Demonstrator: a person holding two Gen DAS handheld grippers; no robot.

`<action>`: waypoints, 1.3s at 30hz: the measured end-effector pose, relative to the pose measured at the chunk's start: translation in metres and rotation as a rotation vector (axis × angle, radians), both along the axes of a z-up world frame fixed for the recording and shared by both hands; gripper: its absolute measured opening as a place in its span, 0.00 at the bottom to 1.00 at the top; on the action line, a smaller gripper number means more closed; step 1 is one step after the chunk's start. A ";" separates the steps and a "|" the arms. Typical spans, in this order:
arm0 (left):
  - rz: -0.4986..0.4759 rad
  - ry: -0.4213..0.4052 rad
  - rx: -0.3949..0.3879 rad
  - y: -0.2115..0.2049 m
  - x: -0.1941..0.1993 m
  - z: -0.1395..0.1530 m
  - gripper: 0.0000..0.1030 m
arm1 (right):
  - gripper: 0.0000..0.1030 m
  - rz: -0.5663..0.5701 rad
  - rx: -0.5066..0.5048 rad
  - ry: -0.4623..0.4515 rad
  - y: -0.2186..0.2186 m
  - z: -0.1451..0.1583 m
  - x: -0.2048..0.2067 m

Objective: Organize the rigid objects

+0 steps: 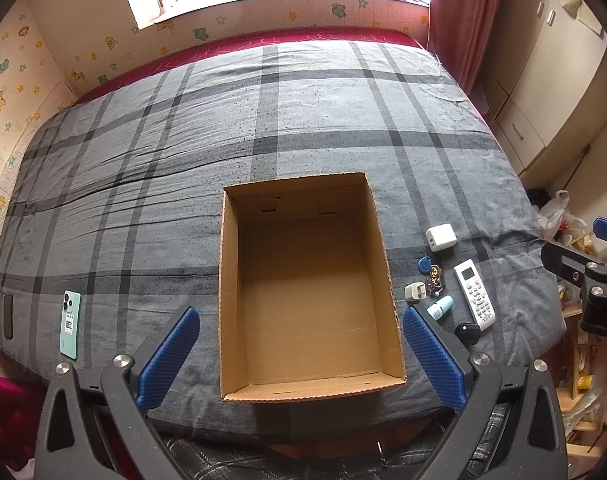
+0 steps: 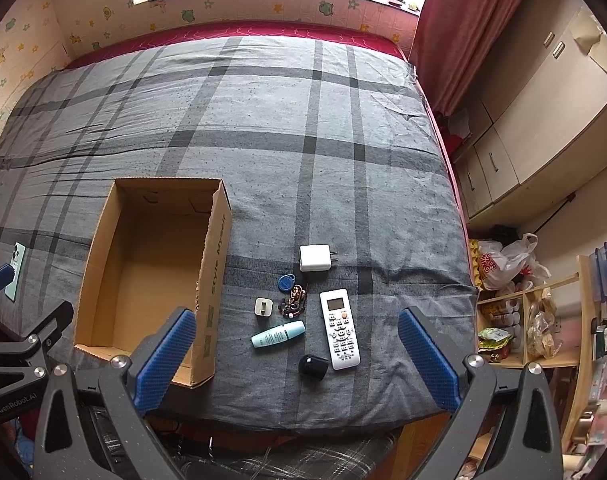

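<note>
An open, empty cardboard box (image 1: 383, 248) (image 2: 217, 248) sits on the grey plaid bed. To its right lie a white remote (image 2: 339, 328) (image 1: 474, 294), a white charger (image 2: 314, 258) (image 1: 440, 237), a small white plug (image 2: 263, 306) (image 1: 414, 292), a blue key fob (image 2: 285, 282) with a beaded keyring (image 2: 293, 304), a teal bottle (image 2: 278, 334) (image 1: 440, 307) and a black round object (image 2: 312, 366) (image 1: 467, 333). A green phone (image 1: 70, 324) (image 2: 14, 266) lies left of the box. My left gripper (image 1: 299, 354) is open above the box's near end. My right gripper (image 2: 297, 356) is open above the items.
The bed's near edge runs just below both grippers. Cabinets (image 2: 515, 140) and a red curtain (image 2: 455, 32) stand to the right. Shelves with bags and clutter (image 2: 515, 312) sit at the bed's right side. A wall (image 1: 7, 92) borders the left.
</note>
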State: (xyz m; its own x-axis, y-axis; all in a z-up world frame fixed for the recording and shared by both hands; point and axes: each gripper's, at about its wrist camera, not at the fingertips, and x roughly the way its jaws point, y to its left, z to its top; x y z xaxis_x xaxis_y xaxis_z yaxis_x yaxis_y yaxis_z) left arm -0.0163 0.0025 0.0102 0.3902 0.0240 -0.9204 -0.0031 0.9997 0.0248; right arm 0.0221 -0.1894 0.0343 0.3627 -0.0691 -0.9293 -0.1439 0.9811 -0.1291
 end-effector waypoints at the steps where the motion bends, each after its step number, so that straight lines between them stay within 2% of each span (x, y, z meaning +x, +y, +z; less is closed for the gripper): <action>1: -0.001 -0.001 0.003 0.000 -0.001 0.000 1.00 | 1.00 0.001 0.000 0.000 0.000 0.000 -0.001; 39: -0.004 -0.007 0.003 -0.002 -0.012 0.005 1.00 | 1.00 -0.001 -0.004 -0.013 -0.009 0.005 -0.012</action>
